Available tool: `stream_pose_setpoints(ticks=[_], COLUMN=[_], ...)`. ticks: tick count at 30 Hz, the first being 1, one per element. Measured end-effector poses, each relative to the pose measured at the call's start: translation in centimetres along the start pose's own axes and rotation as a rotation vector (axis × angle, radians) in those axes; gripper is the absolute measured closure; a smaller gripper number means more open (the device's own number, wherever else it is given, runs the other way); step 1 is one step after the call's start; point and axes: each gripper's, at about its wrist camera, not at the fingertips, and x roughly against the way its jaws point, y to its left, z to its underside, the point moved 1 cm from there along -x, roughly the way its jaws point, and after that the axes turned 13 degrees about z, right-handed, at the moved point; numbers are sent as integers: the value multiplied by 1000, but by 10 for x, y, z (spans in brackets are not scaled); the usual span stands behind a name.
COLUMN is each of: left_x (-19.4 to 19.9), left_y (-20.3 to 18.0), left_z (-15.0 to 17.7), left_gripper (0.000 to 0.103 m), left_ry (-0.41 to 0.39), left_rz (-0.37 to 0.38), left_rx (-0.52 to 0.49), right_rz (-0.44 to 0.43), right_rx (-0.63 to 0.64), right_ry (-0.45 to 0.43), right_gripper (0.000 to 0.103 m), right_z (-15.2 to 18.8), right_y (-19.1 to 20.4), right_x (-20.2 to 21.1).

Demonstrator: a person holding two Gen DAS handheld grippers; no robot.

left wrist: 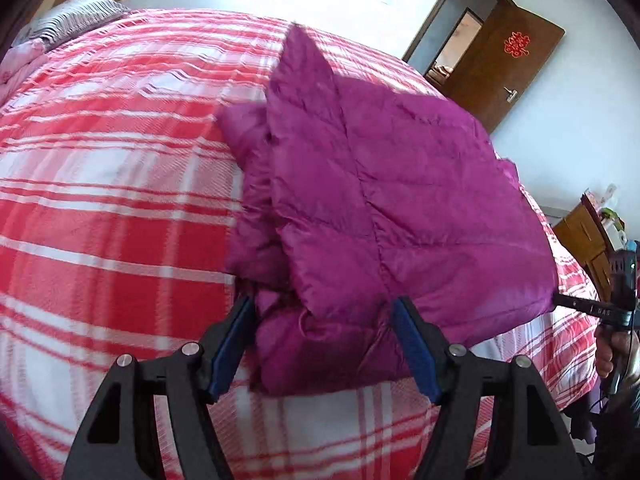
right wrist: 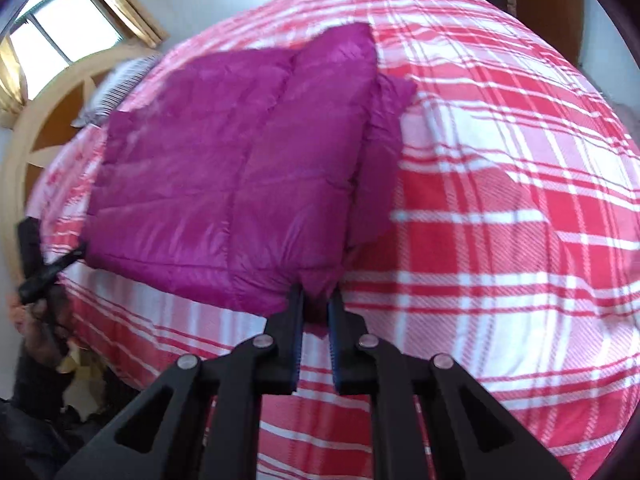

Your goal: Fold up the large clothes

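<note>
Purple padded jacket (left wrist: 372,208) lies mostly folded on checked bed (left wrist: 100,200); left gripper (left wrist: 324,344) released, right gripper (right wrist: 316,312) clenching its hem.

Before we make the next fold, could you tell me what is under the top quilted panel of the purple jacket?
Under the top panel, more bunched folds of the same purple jacket stick out, lying on the red plaid bedspread. Everything deeper is covered.
</note>
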Motion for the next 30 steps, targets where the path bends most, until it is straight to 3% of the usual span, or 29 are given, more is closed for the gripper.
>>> stream_pose_setpoints(ticks=[2, 3, 5, 9, 14, 20, 24, 30], left_x=[27, 39, 64, 59, 9, -60, -87, -105], left_y=[0, -1, -3, -20, -43, -49, -32, -16], left_z=[-12, -19, -44, -90, -120, -123, -112, -100], left_gripper=[32, 32, 31, 30, 29, 29, 29, 24], left_ry=[-77, -117, -222, -312, -332, -250, -178, -151], left_rz=[-54, -75, -127, -160, -163, -301, -355, -345], left_rx=[-20, -36, -66, -121, -168, -272, -253, -190], right_rz=[39, 68, 103, 145, 42, 72, 114, 97], right_rx=[22, 27, 23, 54, 45, 163, 181, 160], right_ry=[-15, -36, -116, -292, -448, -387, -299, -300], right_gripper=[78, 52, 16, 16, 16, 17, 19, 18], right_z=[1, 0, -7, -38, -98, -131, -122, -114], right_y=[2, 3, 6, 34, 96, 167, 161, 149], right_x=[10, 18, 46, 78, 55, -34, -77, -87])
